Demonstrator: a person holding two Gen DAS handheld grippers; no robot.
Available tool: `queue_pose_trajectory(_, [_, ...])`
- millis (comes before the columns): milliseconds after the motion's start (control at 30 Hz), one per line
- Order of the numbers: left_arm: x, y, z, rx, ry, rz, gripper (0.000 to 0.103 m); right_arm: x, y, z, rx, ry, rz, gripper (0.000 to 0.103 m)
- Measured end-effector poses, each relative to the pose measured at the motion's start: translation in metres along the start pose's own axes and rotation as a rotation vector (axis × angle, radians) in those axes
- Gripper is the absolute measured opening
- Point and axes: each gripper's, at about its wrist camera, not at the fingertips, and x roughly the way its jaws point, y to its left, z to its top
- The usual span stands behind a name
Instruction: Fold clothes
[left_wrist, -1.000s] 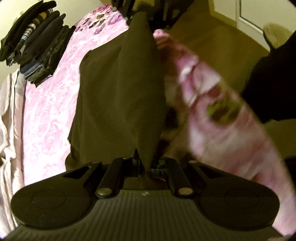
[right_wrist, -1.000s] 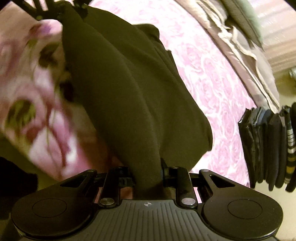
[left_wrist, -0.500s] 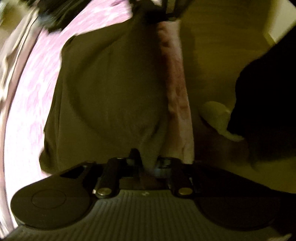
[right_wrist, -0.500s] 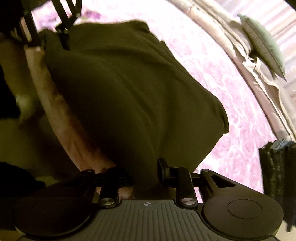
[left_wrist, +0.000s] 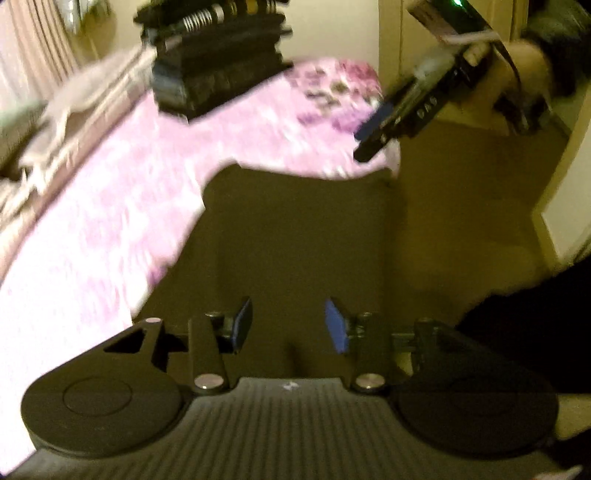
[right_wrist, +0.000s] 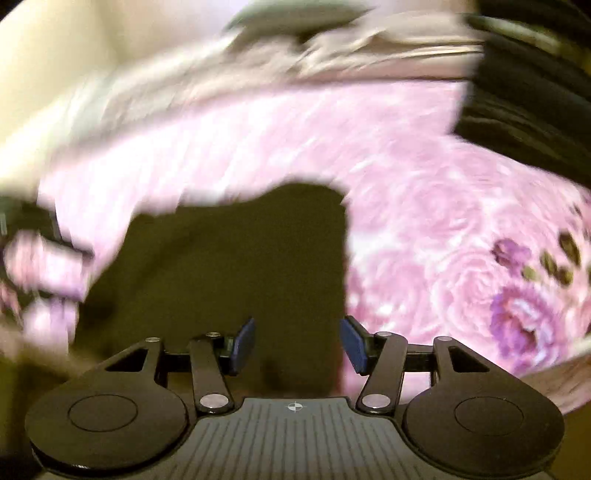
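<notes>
Left wrist view is showing my left tool (left_wrist: 288, 326) and right tool (right_wrist: 297, 345) now gaping wide and holding nothing, having released the dark garment (left_wrist: 295, 236), which is lying flat on the bed (left_wrist: 110, 221), suggesting one fold is laid.

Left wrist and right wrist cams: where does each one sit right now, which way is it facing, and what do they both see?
Left wrist: on the left gripper, open, looking across the dark garment and pink bedspread to the stack of folded clothes; the right gripper and a hand show upper right.
Right wrist: on the right gripper, open, above the dark garment, facing the bedspread; blurred.
Shared: garment, bedspread.
</notes>
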Motion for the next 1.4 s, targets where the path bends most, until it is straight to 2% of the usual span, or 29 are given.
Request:
queue_pose_trajectory(67, [0.032, 0.012, 0.01, 0.028, -0.037, 0.022, 0.039, 0.016, -0.012, -0.007, 0.103, -0.071, 0.014, 0.055])
queue_pose_trajectory(133, [0.066, 0.024, 0.022, 0.061, -0.009, 0.073, 0.037, 0.035, -0.021, -0.016, 0.156, -0.108, 0.033, 0.055])
queue_pose_trajectory(200, [0.092, 0.037, 0.034, 0.072, -0.025, 0.105, 0.034, 0.055, -0.028, -0.022, 0.159, -0.076, 0.05, 0.055])
queue_pose_trajectory(300, [0.114, 0.05, 0.048, 0.083, -0.039, 0.081, 0.034, 0.063, -0.035, -0.033, 0.116, -0.038, 0.049, 0.055])
queue_pose_trajectory(433, [0.125, 0.054, 0.055, 0.075, -0.013, 0.072, 0.036, 0.058, -0.039, -0.04, 0.048, -0.038, 0.055, 0.055])
queue_pose_trajectory(500, [0.126, 0.051, 0.055, 0.085, -0.009, 0.097, 0.036, 0.056, -0.038, -0.047, 0.017, -0.047, 0.053, 0.055])
queue_pose_trajectory(633, [0.118, 0.05, 0.065, -0.005, -0.015, 0.09, 0.036, 0.052, -0.039, -0.06, 0.011, -0.079, 0.047, 0.055])
queue_pose_trajectory(767, [0.121, 0.051, 0.09, 0.002, -0.001, 0.091, 0.036, 0.049, -0.04, -0.073, 0.005, -0.11, 0.041, 0.055])
queue_pose_trajectory(933, [0.152, 0.07, 0.13, -0.008, 0.042, 0.079, 0.035, 0.047, -0.034, -0.078, -0.029, -0.127, 0.019, 0.055])
queue_pose_trajectory(1067, [0.187, 0.086, 0.15, -0.044, 0.111, -0.017, 0.034, 0.048, -0.036, -0.08, -0.04, -0.136, 0.027, 0.055])
queue_pose_trajectory(1100, [0.196, 0.09, 0.155, -0.052, 0.129, -0.041, 0.032, 0.048, -0.037, -0.08, -0.043, -0.139, 0.031, 0.055])
queue_pose_trajectory(1133, [0.203, 0.091, 0.158, -0.054, 0.151, -0.069, 0.024, 0.048, -0.037, -0.081, -0.045, -0.141, 0.033, 0.055])
queue_pose_trajectory(1167, [0.211, 0.093, 0.16, -0.052, 0.185, -0.112, 0.008, 0.048, -0.038, -0.081, -0.047, -0.144, 0.036, 0.055])
queue_pose_trajectory(1200, [0.216, 0.093, 0.16, -0.041, 0.201, -0.127, 0.001, 0.048, -0.038, -0.082, -0.049, -0.147, 0.037, 0.055])
queue_pose_trajectory(1233, [0.216, 0.094, 0.159, -0.039, 0.198, -0.119, 0.002, 0.048, -0.038, -0.082, -0.051, -0.15, 0.037, 0.055])
queue_pose_trajectory(1400, [0.212, 0.117, 0.144, -0.198, 0.145, -0.073, 0.002, 0.049, -0.039, -0.084, -0.059, -0.164, 0.04, 0.055])
